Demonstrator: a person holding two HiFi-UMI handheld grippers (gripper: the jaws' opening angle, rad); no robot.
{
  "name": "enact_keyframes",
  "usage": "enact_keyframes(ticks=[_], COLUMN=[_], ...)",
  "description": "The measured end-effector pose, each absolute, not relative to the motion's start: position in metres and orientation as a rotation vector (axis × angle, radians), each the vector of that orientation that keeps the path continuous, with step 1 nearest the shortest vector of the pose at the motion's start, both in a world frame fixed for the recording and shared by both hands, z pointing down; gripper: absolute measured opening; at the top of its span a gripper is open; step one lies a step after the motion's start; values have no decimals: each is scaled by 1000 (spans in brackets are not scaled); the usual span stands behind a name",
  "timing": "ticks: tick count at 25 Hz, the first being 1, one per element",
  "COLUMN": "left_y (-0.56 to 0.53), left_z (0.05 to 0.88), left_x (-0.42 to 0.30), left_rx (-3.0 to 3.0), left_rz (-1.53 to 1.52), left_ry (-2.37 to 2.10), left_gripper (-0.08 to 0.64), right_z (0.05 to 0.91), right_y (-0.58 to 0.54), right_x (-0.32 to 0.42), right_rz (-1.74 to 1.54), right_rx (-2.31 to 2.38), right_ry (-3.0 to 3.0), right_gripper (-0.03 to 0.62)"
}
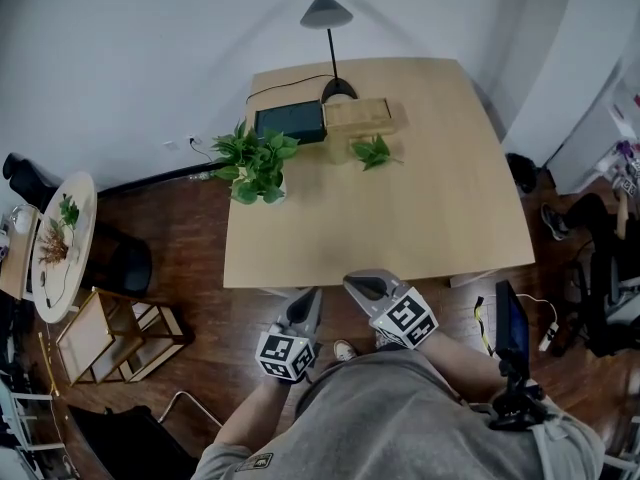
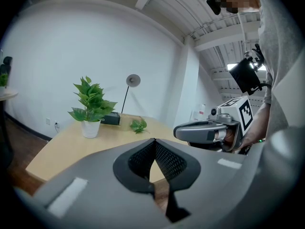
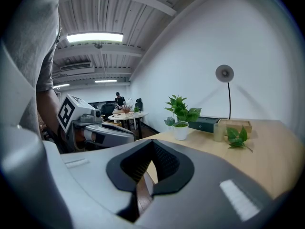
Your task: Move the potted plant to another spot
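Note:
The potted plant (image 1: 256,166), leafy green in a small white pot, stands near the far left edge of the wooden table (image 1: 400,218). In the left gripper view the potted plant (image 2: 90,107) is far ahead to the left; in the right gripper view the potted plant (image 3: 181,113) is ahead past the centre. My left gripper (image 1: 312,296) and right gripper (image 1: 353,286) hover side by side at the table's near edge, well short of the plant. Both are shut with nothing between the jaws. Each shows in the other's view: right gripper (image 2: 178,130), left gripper (image 3: 131,136).
A black lamp (image 1: 327,13), a dark box (image 1: 290,121), a wooden box (image 1: 365,115) and a small sprig in a glass (image 1: 372,152) stand at the table's far side. A round side table (image 1: 62,243) and a wooden stool (image 1: 105,333) are on the floor at left.

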State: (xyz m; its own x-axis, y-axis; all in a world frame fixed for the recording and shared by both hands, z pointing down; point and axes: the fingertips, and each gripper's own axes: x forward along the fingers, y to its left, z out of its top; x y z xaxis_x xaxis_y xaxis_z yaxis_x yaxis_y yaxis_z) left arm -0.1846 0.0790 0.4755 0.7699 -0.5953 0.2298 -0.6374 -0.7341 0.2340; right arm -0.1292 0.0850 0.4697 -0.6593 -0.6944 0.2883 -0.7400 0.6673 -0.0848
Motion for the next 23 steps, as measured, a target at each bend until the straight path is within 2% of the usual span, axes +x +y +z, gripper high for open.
enact_keyframes(ticks=[23], left_y=[64], left_z=[469], left_x=[-174], left_rx=[2692], left_rz=[164], left_ry=[-921], left_gripper=[2], right_z=[461], right_y=[72], right_x=[-119], right_rz=[255], right_rx=[1210], right_ry=[-2622], right_gripper=[6])
